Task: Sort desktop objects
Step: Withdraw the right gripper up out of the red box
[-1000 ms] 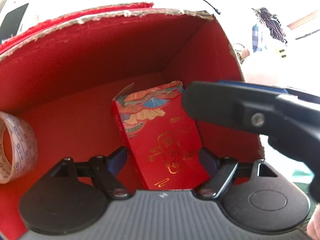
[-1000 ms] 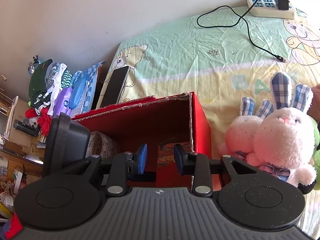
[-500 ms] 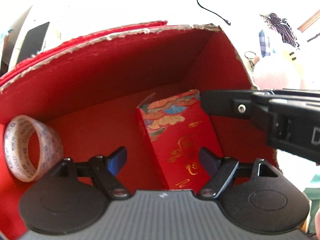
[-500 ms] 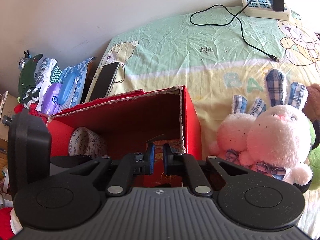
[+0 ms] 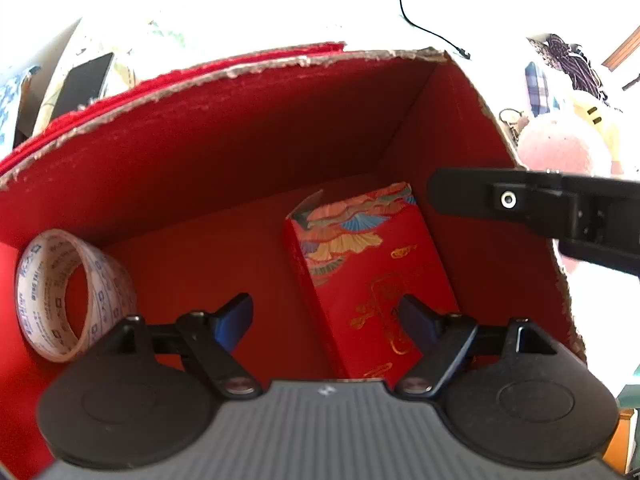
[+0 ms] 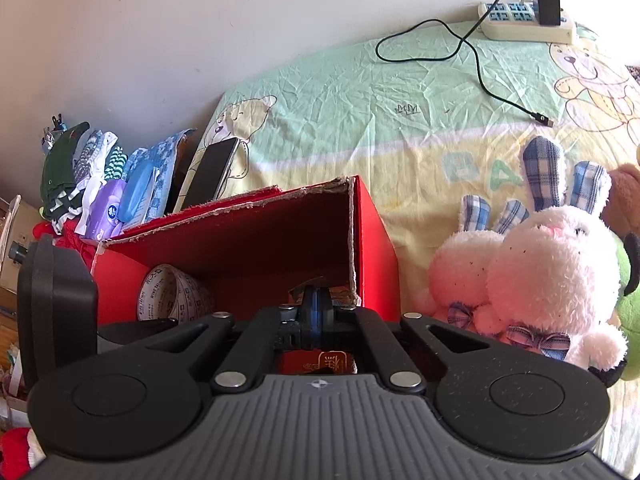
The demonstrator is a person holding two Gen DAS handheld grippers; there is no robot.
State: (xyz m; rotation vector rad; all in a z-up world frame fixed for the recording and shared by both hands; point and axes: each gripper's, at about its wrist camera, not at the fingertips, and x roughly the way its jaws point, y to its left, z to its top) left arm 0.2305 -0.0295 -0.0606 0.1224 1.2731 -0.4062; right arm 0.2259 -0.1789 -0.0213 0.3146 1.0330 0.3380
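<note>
A red cardboard box point(image 5: 248, 148) stands open on the bed. Inside it lies a red packet point(image 5: 360, 272) with a fan pattern and gold print, against the right wall. A roll of printed tape point(image 5: 68, 296) leans in the left corner. My left gripper point(image 5: 326, 320) hovers over the box, open, its right finger over the packet, with nothing held. My right gripper point(image 5: 436, 196) reaches in from the right above the box's right wall. In the right wrist view my right gripper point(image 6: 316, 312) is shut with nothing between its pads, above the box point(image 6: 372, 240), the tape roll point(image 6: 172, 292) and the packet point(image 6: 320, 362).
A black phone point(image 6: 212, 172) leans behind the box beside wet-wipe packs point(image 6: 108, 212) and folded clothes. Two white plush rabbits point(image 6: 552, 276) lie right of the box. A power strip point(image 6: 524, 24) with a black cable point(image 6: 472, 48) rests at the far edge of the bedsheet.
My right gripper has gone from open to shut and drawn back toward the box's right wall. My left gripper has lifted, showing more of the box; packet and tape have not moved.
</note>
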